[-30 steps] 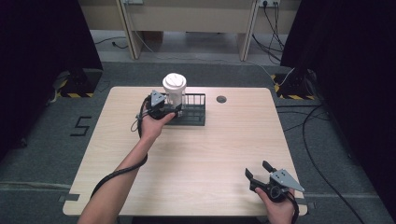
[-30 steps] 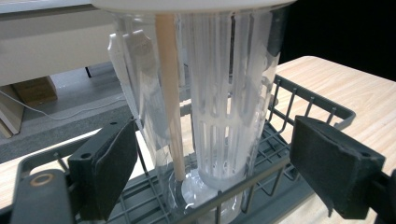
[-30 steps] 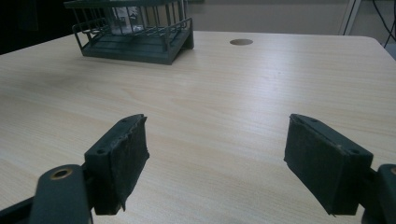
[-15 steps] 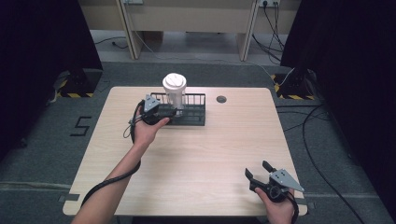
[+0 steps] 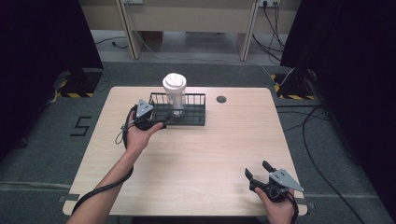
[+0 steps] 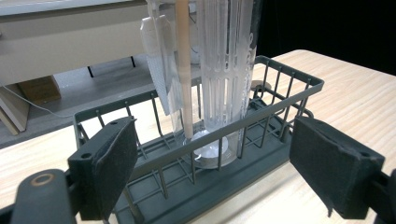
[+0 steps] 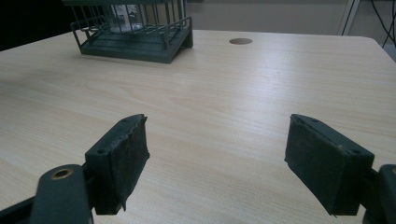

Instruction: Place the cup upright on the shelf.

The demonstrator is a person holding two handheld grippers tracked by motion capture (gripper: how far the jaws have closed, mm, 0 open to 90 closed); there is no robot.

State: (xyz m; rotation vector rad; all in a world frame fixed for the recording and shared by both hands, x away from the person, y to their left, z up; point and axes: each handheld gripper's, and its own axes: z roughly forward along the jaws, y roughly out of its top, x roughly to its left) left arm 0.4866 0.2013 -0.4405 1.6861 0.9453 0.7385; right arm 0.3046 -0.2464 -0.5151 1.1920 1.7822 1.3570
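My left claw [image 5: 156, 122] gapes wide at the wire basket's [image 5: 196, 120] left end, upper centre; clear ribbed cup [image 6: 226, 70] inside. Right claw [image 5: 259, 171] wide, lower right, over bare tabletop [image 5: 210, 149].

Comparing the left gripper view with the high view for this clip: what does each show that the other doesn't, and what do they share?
Left gripper view alone: the clear ribbed cup up close, with a straw and a wrapper inside, between its own open pads.

High view alone: the cup's white lid, the whole table, the table's hole, both forearms, and the right hand-held gripper, open at the near edge.

Both: the wire basket holding the cup, on the table.
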